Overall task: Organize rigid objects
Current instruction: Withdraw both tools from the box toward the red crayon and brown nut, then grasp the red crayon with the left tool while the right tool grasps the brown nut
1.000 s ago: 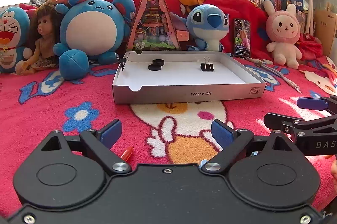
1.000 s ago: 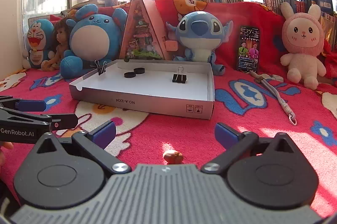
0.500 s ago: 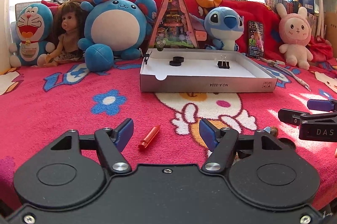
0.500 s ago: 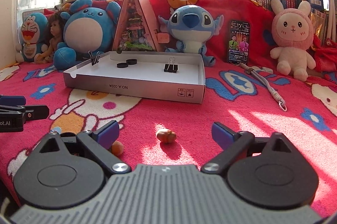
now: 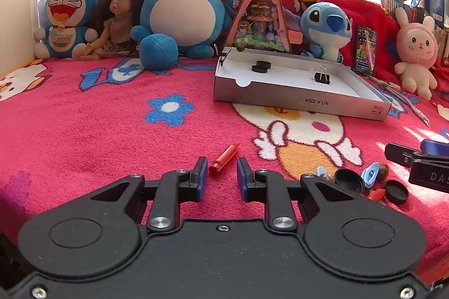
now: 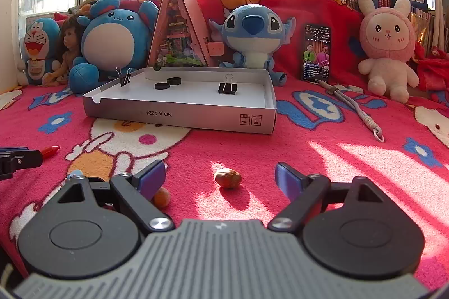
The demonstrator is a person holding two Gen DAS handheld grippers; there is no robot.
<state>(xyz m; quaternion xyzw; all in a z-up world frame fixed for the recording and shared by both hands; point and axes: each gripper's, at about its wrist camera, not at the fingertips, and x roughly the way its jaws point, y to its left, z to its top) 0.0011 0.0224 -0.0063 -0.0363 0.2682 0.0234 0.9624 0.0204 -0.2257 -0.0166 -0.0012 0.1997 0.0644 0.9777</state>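
left hand-held gripper (image 5: 222, 169) shut on orange marker (image 5: 224, 156) — right hand-held gripper (image 6: 219, 177) closing.

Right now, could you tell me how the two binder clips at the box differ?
The left binder clip is clamped on the box wall, tilted; the right binder clip stands on the box floor, upright. The left one sits at the far left corner, the right one mid-floor. Both are black with silver wire handles.

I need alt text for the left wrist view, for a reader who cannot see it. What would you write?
The left gripper has its jaws narrowed near the end of a red marker that lies on a red cartoon blanket. Behind it stands an open white box with two black discs and a binder clip inside, before a row of plush toys.
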